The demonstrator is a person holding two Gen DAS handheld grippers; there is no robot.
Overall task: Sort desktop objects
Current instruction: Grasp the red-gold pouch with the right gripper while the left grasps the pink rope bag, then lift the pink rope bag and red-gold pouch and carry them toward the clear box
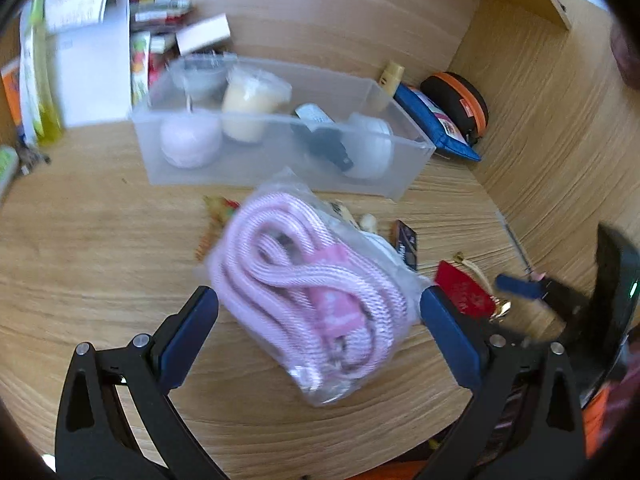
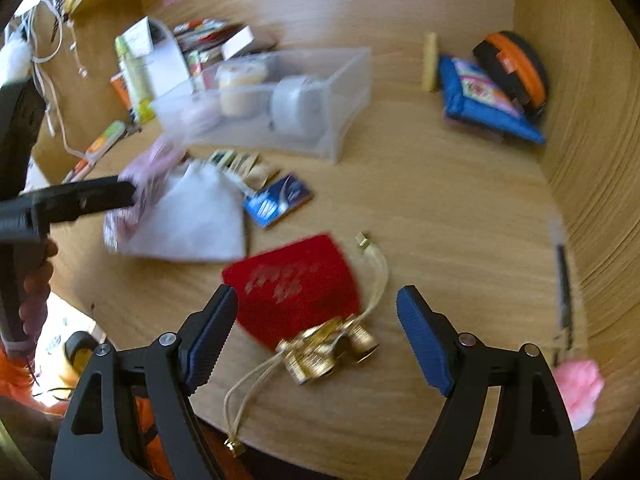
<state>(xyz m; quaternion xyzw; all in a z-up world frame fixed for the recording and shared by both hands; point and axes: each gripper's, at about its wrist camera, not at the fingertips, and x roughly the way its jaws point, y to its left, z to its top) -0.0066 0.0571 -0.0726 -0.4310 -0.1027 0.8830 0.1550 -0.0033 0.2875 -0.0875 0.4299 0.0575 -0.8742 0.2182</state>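
Observation:
A clear bag of coiled pink cord (image 1: pixel 316 296) lies on the wooden desk between the spread fingers of my left gripper (image 1: pixel 318 300), which is open around it. In the right wrist view the same bag (image 2: pixel 148 176) shows at the left by the left gripper's finger. My right gripper (image 2: pixel 316 300) is open over a red pouch (image 2: pixel 296 284) with a gold drawstring and gold trinkets (image 2: pixel 328 350). A clear plastic bin (image 1: pixel 280 128) holding jars and a white round case stands behind; it also shows in the right wrist view (image 2: pixel 344 120).
A white cloth pouch (image 2: pixel 196 216), a blue card packet (image 2: pixel 280 200) and small sachets (image 2: pixel 244 166) lie mid-desk. A blue pouch (image 2: pixel 484 100) and an orange-black case (image 2: pixel 516 64) sit by the right wall. Boxes and papers (image 1: pixel 88 52) stand at the back left. A pink fluffy pen (image 2: pixel 576 384) lies at the right.

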